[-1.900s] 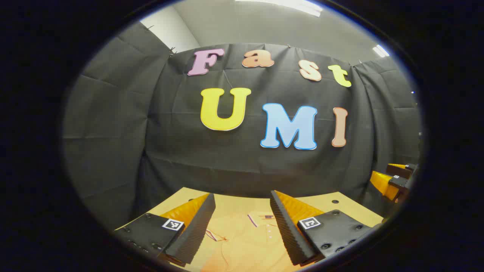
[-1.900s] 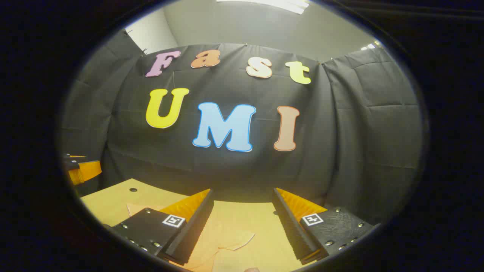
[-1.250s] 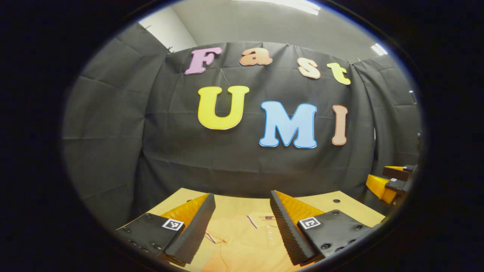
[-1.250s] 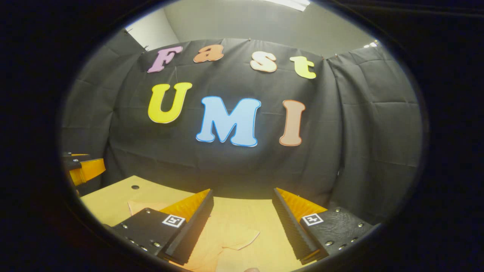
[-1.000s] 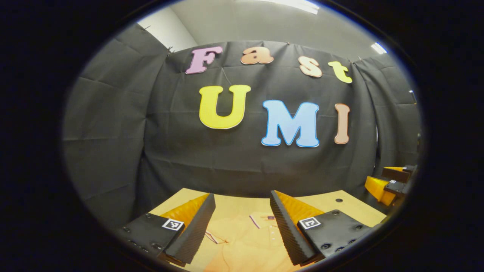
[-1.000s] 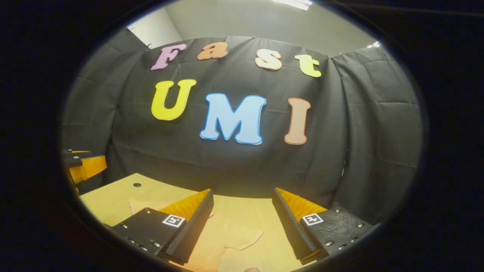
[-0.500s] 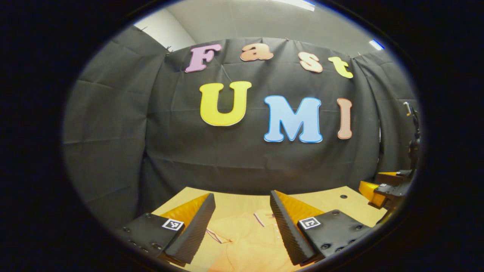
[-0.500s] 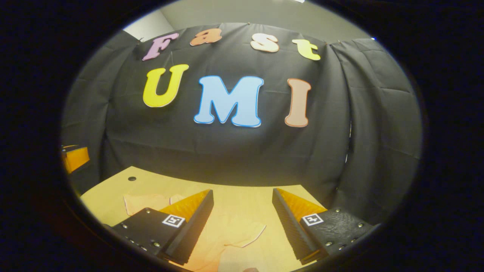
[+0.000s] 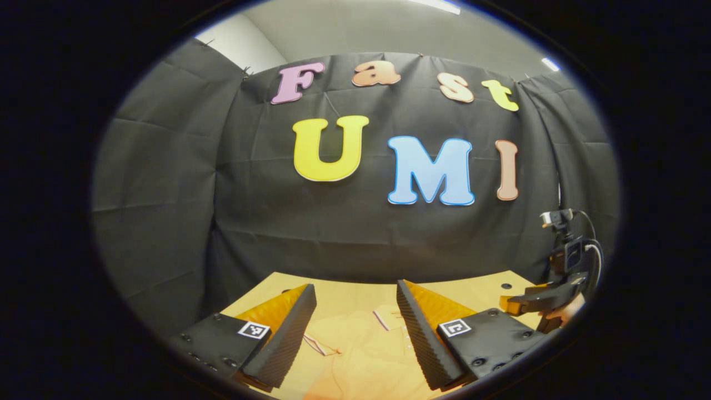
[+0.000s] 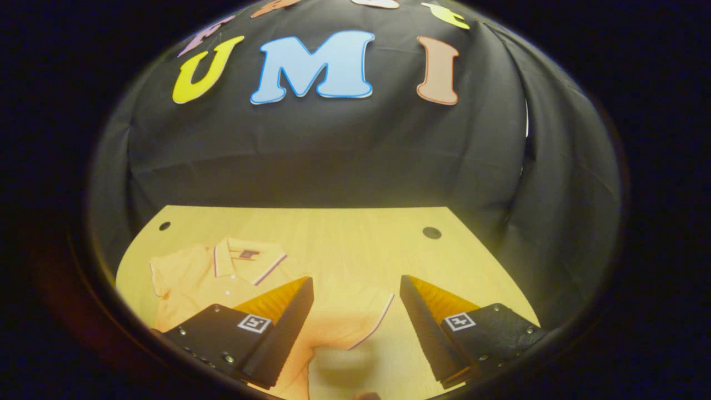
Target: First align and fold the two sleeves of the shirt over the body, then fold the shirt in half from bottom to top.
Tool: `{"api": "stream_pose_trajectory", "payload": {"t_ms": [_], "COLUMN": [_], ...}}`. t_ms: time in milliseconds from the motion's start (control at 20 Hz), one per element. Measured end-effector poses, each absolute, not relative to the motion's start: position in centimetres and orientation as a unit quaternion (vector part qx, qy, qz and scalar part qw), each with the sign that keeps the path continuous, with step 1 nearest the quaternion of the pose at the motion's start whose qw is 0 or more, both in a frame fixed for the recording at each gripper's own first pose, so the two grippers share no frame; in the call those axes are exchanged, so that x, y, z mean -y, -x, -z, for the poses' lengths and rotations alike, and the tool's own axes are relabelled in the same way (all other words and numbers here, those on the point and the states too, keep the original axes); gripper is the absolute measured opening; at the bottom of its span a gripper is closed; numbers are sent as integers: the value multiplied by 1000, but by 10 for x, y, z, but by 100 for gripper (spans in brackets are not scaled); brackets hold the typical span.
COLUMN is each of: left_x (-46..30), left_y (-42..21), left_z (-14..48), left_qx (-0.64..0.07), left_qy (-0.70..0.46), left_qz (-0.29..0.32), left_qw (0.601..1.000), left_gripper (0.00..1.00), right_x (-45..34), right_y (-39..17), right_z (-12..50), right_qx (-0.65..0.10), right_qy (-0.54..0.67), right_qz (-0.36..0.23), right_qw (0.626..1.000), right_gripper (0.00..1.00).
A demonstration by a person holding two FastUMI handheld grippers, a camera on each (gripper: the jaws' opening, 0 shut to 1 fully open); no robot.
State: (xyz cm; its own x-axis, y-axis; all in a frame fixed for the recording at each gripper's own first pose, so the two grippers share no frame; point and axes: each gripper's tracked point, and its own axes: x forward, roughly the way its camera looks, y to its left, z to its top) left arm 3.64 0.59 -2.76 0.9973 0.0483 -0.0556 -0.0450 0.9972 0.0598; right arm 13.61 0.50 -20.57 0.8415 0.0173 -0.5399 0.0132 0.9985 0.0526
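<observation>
An orange polo shirt (image 10: 222,278) lies flat on the wooden table (image 10: 333,233), collar toward the back wall. Its striped-cuff sleeve (image 10: 355,319) spreads out between the fingers of my right gripper (image 10: 355,291), which hangs open above it, touching nothing. In the left gripper view the shirt (image 9: 355,350) with its collar (image 9: 389,318) shows between the fingers of my left gripper (image 9: 353,297), also open and held above the cloth. The right gripper (image 9: 533,303) appears there at the right edge, held by a hand (image 9: 564,315).
The table has small round holes near its back corners (image 10: 431,232) (image 10: 164,225). Black cloth walls close the booth behind and on both sides. Bare wood lies to the right of the shirt.
The right gripper has tipped sharply downward and dropped toward the table, so the shirt and table now show fully. The left gripper has drifted only slightly. Both stay open.
</observation>
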Motion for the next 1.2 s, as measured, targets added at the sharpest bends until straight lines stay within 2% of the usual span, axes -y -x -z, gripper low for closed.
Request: {"api": "stream_pose_trajectory", "payload": {"t_ms": [700,1050,1150,1200], "left_x": [-11,-12,-11,-11], "left_y": [-10,-7,-6,-5], "left_z": [45,49,48,49], "left_qx": [-57,-65,-64,-64], "left_qy": [-24,-27,-27,-27], "left_qz": [-54,-59,-60,-61], "left_qw": [997,996,996,996], "left_gripper": [94,93,94,94], "right_x": [19,13,15,14], "right_y": [-187,-191,-193,-192], "right_z": [333,337,339,338], "right_qx": [-415,-417,-416,-416], "right_qy": [-35,-83,-89,-93], "right_qz": [29,19,28,28], "right_qw": [909,905,904,904], "right_gripper": [98,98,81,60]}}
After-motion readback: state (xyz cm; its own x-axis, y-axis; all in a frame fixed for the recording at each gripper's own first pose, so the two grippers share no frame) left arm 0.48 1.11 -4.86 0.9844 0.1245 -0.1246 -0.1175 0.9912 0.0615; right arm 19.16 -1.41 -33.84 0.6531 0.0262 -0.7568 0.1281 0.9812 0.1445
